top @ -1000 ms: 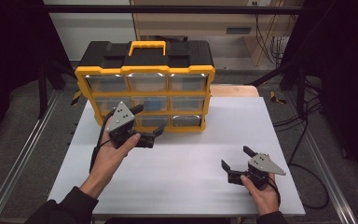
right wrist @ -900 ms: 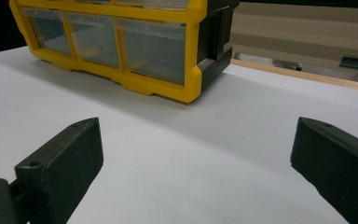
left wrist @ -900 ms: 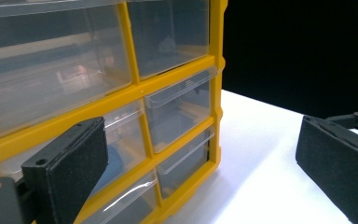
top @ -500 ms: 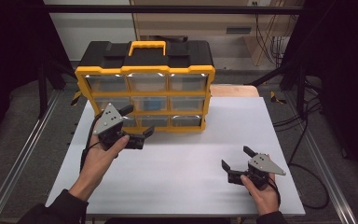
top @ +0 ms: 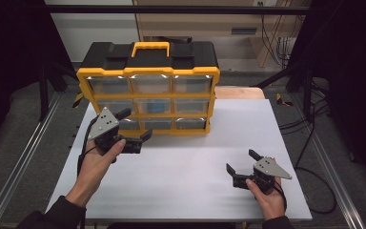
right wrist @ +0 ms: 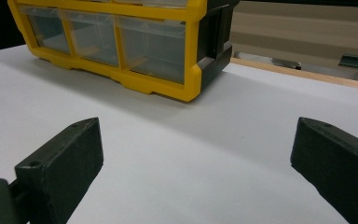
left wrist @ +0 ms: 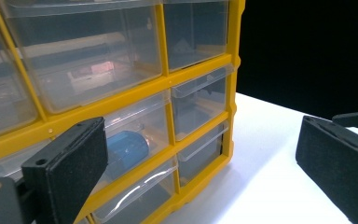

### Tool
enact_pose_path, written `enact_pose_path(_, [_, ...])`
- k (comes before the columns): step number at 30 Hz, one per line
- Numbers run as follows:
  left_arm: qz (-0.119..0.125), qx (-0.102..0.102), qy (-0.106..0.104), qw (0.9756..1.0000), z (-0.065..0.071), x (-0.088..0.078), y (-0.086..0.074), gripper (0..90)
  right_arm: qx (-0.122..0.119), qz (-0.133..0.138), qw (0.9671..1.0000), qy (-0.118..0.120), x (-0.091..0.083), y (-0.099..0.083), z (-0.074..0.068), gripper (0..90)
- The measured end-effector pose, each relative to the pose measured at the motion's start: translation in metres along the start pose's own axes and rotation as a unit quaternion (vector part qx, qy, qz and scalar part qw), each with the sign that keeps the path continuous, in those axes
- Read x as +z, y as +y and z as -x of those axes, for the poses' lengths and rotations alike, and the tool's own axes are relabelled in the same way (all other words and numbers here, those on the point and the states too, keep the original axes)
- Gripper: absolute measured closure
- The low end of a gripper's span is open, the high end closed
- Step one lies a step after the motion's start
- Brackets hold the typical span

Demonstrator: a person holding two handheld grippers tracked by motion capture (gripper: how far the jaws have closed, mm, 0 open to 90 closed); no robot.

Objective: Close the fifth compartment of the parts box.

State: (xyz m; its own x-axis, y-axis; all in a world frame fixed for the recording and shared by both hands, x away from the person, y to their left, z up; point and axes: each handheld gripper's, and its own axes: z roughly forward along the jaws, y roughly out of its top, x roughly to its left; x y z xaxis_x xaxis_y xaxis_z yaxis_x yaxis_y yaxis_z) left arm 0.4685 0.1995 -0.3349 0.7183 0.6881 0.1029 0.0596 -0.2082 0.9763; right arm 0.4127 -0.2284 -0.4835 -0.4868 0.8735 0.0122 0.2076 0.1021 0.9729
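A yellow and black drawer organizer (top: 148,86) with clear plastic drawers stands at the back of the white table (top: 190,167). My left gripper (top: 136,126) is open, held close in front of the organizer's lower left drawers. In the left gripper view the drawer fronts (left wrist: 121,93) are close ahead, and a blue object (left wrist: 123,147) lies inside a middle-row drawer. My right gripper (top: 242,162) is open and rests low near the table's front right, with nothing between its jaws. Beyond it, the right gripper view shows the organizer's bottom corner (right wrist: 186,84).
A yellow carry handle (top: 150,46) tops the organizer. A wooden board (top: 240,92) lies behind the table at the right. Metal rails (top: 24,157) run along both sides, and cables (top: 314,191) trail off the right edge. Bare table stretches between the two grippers.
My left gripper has moved left and slightly up along the organizer's front, toward the lower left drawers. The right gripper has stayed put.
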Motion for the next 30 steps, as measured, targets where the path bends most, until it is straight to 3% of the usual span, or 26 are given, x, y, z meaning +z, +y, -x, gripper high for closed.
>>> enact_pose_path(13, [0.017,-0.003,0.005,0.9998,-0.003,-0.011,-0.002,1.9,0.001,-0.001,1.0000,0.000,0.000,0.000,0.000,2.6])
enact_pose_path(30, [0.022,-0.002,0.013,0.9997,-0.007,-0.026,-0.012,1.9,0.000,-0.001,1.0000,0.000,0.000,0.000,0.000,2.7])
